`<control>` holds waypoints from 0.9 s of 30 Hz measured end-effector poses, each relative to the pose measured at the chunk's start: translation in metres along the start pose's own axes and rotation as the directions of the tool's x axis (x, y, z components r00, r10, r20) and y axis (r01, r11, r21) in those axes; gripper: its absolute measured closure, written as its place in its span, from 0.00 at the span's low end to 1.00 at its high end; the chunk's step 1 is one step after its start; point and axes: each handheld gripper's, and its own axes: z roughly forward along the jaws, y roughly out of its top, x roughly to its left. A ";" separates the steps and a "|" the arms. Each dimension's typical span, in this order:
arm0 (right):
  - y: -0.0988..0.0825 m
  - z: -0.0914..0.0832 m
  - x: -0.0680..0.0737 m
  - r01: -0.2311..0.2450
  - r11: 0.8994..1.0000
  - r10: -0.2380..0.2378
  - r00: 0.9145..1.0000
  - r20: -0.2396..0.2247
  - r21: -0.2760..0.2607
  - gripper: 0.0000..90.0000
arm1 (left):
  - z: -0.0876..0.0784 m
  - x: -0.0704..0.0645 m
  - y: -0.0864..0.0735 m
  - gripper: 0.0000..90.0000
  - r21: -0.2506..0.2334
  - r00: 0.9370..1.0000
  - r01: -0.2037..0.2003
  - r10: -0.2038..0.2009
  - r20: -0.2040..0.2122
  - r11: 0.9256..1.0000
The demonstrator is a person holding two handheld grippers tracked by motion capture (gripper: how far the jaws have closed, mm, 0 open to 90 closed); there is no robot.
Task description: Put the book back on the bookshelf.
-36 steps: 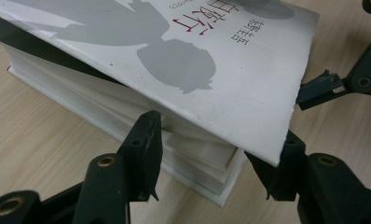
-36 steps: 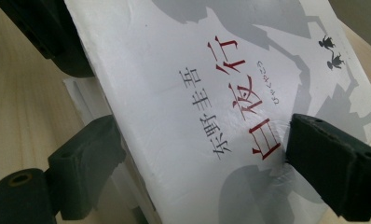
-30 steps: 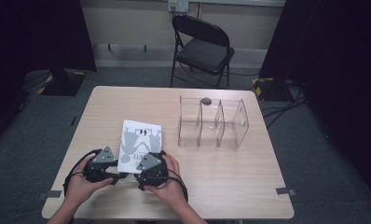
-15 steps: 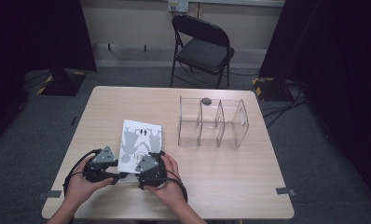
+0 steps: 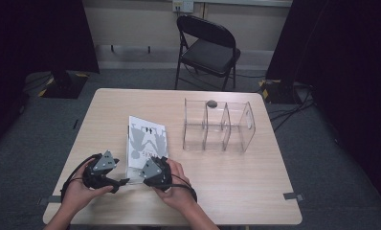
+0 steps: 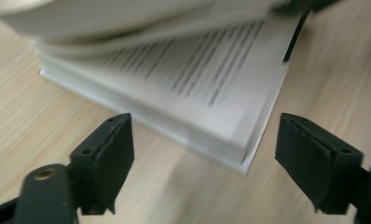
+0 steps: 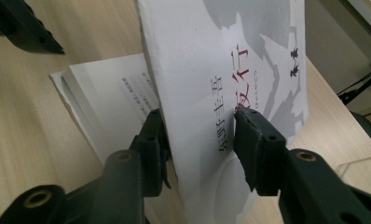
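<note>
Right gripper view shows the right tool [image 7: 200, 140] with its jaws, which have just been closing, clamped on the front cover [image 7: 230, 60] of the book [image 7: 113, 98], one jaw under the cover and one on its printed face, so that the cover is lifted away from the pages. I judge that this hold is for opening the book. The left tool [image 6: 202, 154] has jaws that have just been opening; they now stand apart around the near corner of the page block and press on nothing, probably ready to steady it. In the high view the book [image 5: 147, 139] lies on the surface [image 5: 236, 191], near its front edge and left of the middle, beside a clear divider rack [image 5: 218, 125]. Its long axis runs from the front edge toward the far edge, slightly tilted.
</note>
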 end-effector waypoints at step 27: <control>0.040 -0.035 -0.066 -0.094 0.985 0.112 0.987 -0.116 0.147 0.72 | 0.030 0.008 -0.007 0.19 0.033 0.997 -0.076 0.076 -0.007 0.997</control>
